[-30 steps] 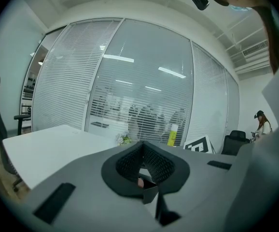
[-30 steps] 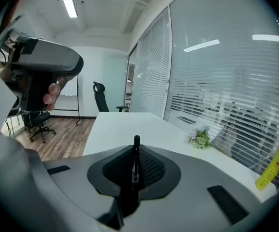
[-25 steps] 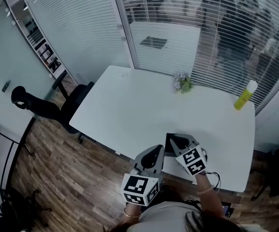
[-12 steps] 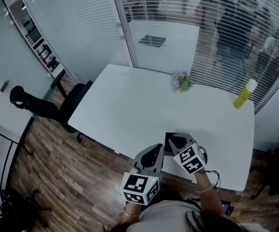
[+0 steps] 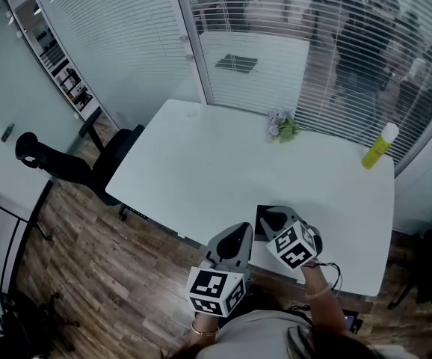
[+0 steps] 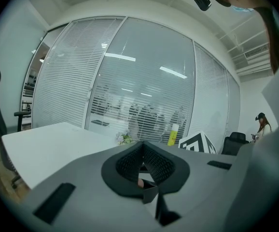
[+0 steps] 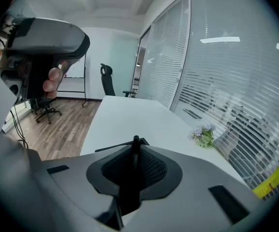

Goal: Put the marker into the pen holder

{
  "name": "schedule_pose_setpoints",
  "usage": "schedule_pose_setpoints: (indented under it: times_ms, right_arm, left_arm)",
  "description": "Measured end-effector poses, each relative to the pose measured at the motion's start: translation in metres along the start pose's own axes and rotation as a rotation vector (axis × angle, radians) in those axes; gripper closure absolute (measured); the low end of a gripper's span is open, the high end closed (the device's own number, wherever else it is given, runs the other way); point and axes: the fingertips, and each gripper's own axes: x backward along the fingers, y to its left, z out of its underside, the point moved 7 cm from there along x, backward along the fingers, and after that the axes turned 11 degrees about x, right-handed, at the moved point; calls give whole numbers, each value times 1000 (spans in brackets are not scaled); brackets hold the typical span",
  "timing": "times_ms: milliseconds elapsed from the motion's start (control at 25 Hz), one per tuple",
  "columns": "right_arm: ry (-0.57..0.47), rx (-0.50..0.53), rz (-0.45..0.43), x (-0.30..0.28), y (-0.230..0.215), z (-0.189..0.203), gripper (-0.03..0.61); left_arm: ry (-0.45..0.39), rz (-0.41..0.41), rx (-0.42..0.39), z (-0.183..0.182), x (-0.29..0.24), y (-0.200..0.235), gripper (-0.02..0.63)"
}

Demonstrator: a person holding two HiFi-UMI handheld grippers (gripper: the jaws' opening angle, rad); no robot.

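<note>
In the right gripper view a thin black marker [image 7: 135, 140] stands up between the pads of my right gripper [image 7: 134, 151], which is shut on it. In the head view that gripper [image 5: 273, 221] hangs over a black square pen holder [image 5: 261, 218] at the white table's [image 5: 223, 163] near edge. The holder's thin black rim [image 7: 113, 147] shows just past the jaws. My left gripper [image 5: 236, 235] is beside it on the left, over the table's edge. Its pads [image 6: 142, 151] are pressed together with nothing between them.
A yellow bottle [image 5: 379, 146] stands at the table's far right corner, and a small bunch of flowers [image 5: 282, 128] at the far edge. A black office chair [image 5: 66, 163] is left of the table. Glass walls with blinds stand behind it.
The right gripper's marker cube has shifted slightly toward the near edge and tilted. The left gripper has barely moved.
</note>
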Motion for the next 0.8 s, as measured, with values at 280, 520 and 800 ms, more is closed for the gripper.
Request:
schedule_pose_setpoints:
  times_ms: [280, 520, 800]
  right_arm:
    - [-5, -1, 4, 0, 0, 1, 500]
    - [-32, -23, 23, 6, -2, 1, 489]
    - [-85, -57, 28, 18, 0, -3, 492]
  left_arm:
    - [-7, 3, 4, 1, 0, -1, 595]
    - [-13, 4, 6, 2, 3, -3, 595]
    - [-25, 3, 1, 0, 10, -9, 595]
